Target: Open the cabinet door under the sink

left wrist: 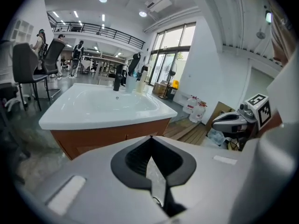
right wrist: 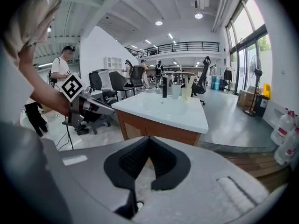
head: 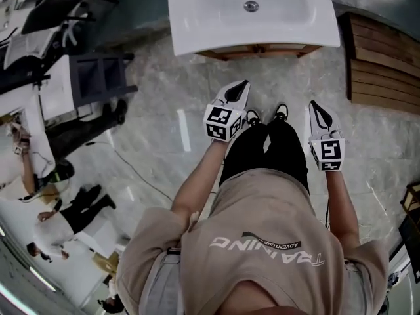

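**Both grippers closed, cabinet still out of reach**

Nearest the head camera, the person stands upright with both forearms held forward, one hand-held tool on each side of the legs. The left gripper has its dark pads pressed together at the tips with nothing between them, as its own view shows. The right gripper is likewise closed and empty. Both slant downward toward the front. That probably means the person is lining them up with the low furniture ahead, not with the basin top.

A stretch of grey marble-look floor lies between the tips and the target, so neither tool touches anything.

Beyond it stands the orange-brown wooden cabinet, whose front panels face the person under the overhanging white ceramic sink. The doors look closed, and no handle can be made out. Opening one likely calls for crouching lower and spreading the jaws, or hooking a panel edge.

Beside the cabinet, at the right of the head view, lies a slatted wooden platform.
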`<state>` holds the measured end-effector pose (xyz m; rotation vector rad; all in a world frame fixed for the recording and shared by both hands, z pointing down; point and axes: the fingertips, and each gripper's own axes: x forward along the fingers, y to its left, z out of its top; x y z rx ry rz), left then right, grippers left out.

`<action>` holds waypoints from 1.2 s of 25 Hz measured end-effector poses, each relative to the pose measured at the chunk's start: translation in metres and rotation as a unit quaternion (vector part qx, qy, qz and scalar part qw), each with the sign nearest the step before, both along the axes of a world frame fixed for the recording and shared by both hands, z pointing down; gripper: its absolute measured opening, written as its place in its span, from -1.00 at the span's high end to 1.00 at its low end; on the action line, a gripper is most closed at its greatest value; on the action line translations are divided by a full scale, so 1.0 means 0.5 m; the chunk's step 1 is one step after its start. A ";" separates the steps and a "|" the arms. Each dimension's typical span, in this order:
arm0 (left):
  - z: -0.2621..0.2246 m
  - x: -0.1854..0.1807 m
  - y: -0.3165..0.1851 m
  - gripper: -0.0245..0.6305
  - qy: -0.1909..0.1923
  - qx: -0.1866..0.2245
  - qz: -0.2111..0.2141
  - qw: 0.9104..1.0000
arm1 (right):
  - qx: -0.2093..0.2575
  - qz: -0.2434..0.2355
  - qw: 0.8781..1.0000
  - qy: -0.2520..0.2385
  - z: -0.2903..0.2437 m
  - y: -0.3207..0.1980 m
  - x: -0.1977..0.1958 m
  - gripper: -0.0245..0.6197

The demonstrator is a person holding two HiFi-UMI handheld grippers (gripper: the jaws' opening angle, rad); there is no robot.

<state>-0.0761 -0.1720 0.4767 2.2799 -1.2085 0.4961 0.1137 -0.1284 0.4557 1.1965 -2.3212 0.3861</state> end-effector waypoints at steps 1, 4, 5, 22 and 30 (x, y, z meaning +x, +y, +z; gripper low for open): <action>0.013 0.007 -0.008 0.88 0.003 -0.003 -0.007 1.000 | 0.000 0.001 1.000 -0.002 0.015 -0.016 0.005 0.92; 0.048 0.026 -0.028 0.88 0.016 -0.013 -0.027 0.999 | -0.007 -0.003 1.000 -0.009 0.061 -0.050 0.008 0.92; 0.059 0.030 -0.037 0.88 0.025 -0.017 -0.035 0.999 | -0.010 -0.006 1.000 -0.010 0.076 -0.061 0.007 0.92; 0.372 0.013 -0.083 0.88 0.056 -0.102 -0.141 0.983 | -0.069 -0.003 0.997 -0.035 0.334 -0.146 -0.020 0.92; 0.471 0.008 -0.098 0.88 0.047 -0.110 -0.134 0.984 | -0.084 0.016 0.996 -0.035 0.427 -0.145 -0.037 0.92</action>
